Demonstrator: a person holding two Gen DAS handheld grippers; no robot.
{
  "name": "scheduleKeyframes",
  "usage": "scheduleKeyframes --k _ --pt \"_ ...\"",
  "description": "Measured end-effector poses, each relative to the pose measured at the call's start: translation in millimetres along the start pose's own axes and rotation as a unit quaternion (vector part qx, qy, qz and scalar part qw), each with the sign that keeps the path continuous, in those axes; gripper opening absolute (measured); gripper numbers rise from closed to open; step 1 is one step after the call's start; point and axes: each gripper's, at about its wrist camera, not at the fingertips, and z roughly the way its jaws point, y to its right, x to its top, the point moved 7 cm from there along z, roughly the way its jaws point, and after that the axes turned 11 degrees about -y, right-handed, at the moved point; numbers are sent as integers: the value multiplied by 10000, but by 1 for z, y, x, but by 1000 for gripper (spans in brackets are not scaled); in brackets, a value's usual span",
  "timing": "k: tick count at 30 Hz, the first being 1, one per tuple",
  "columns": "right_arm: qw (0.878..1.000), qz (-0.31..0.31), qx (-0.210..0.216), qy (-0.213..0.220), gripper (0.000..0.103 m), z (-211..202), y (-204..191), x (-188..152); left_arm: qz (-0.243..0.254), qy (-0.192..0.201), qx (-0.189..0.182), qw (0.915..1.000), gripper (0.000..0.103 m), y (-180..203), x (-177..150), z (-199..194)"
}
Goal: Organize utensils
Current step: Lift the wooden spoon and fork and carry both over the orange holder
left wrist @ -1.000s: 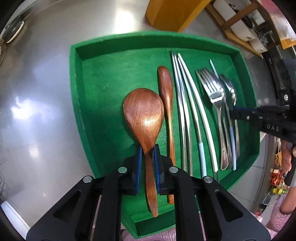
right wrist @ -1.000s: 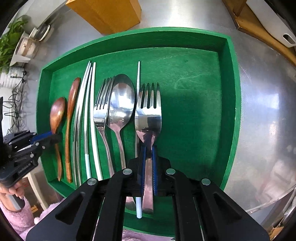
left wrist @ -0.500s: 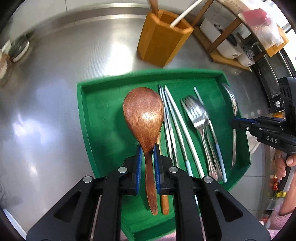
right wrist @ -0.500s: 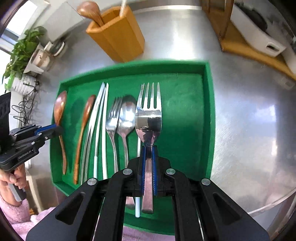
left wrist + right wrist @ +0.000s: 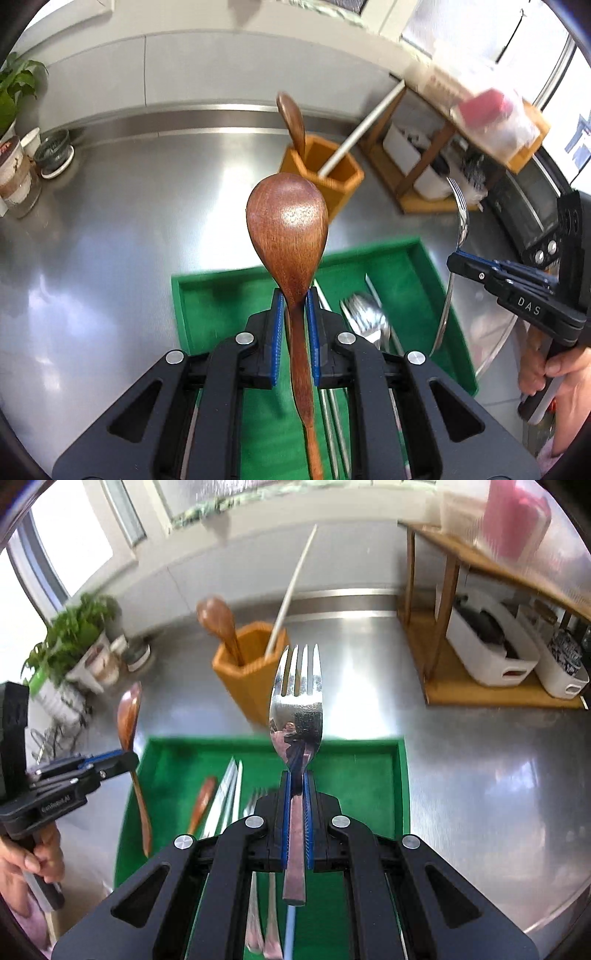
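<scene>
**Trainee:** Spoon first, or fork? The left gripper is clamped on the neck of the wooden spoon, bowl pointing away, handle trailing back between the arms. The right gripper is closed on the handle of the steel fork, tines forward. Both utensils hang above the green tray, clear of it.

**Mentor:** One at a time, I'd say. The wooden holder stands just beyond the tray's far edge, and its mouth looks narrow. It already has a wooden spoon and a white stick leaning in it.

**Trainee:** So aim for the free side of the opening?

**Mentor:** Yes. Each piece probably has to tip handle-down over the mouth, and only then should the jaws let go. The fork's handle is thin and slick, so keep that grip firm until it sits inside.

**Trainee:** What's left in the tray?

**Mentor:** A small wooden spoon, some long metal pieces, another fork, a spoon, all lying lengthwise. Don't drag anything across them.

**Trainee:** And the surroundings?

**Mentor:** Brushed steel counter, glary, with a steel upstand at the back wall. A potted plant sits to the left by the window; a wooden shelf with white bins is to the right.
</scene>
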Motion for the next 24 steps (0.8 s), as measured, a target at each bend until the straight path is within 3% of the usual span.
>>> scheduleKeyframes --k 13,21,24 --pt "9895 210 187 1415 7 -25 -11 71 -95 1054 -41 9944 11 5 69 -18" --pt "9777 248 431 2039 7 -36 -23 125 -276 1937 -235 9804 11 4 125 -32" --pt "9759 296 448 2116 7 -31 -26 138 -385 2078 -354 9768 11 5 140 -31"
